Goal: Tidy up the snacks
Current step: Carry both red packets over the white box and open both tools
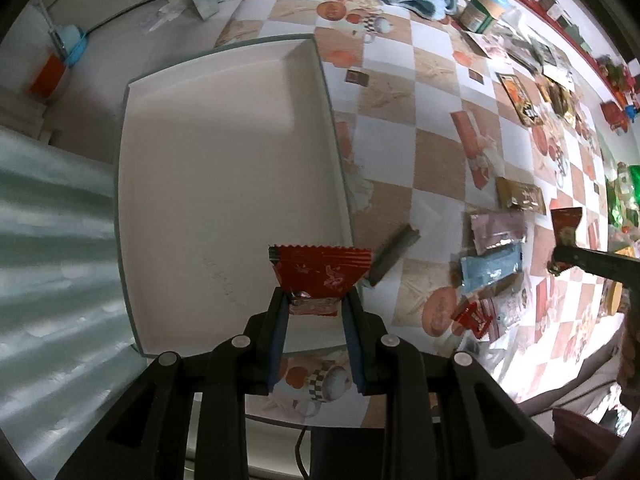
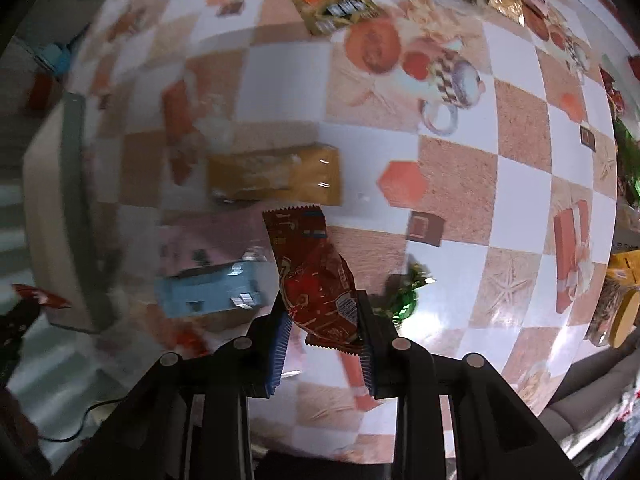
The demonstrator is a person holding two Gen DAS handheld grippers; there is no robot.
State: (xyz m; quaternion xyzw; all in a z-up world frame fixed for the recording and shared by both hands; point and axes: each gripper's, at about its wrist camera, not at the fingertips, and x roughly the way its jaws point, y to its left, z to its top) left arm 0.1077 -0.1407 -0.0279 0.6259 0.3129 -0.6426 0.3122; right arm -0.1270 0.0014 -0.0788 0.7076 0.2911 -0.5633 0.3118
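holding a red packet over the near edge of the white box, the left claw pinches it shut, while the right claw grips a red snack bag above the table, so releasing into the box likely comes next.

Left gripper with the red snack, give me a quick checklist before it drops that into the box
1. Left gripper shut on the red snack packet: ok.
2. Packet over the white box: it hangs at the box's near right corner; whether it is fully inside the rim, cannot tell.
3. Box floor free below: ok, nothing lies in it.
4. Brown stick pack beside the box's right wall, clear of the drop: ok.
5. Right gripper shut on its own red wrapper, above the table: ok.
6. Right gripper away from the box: ok, it shows at the far right of the left view.
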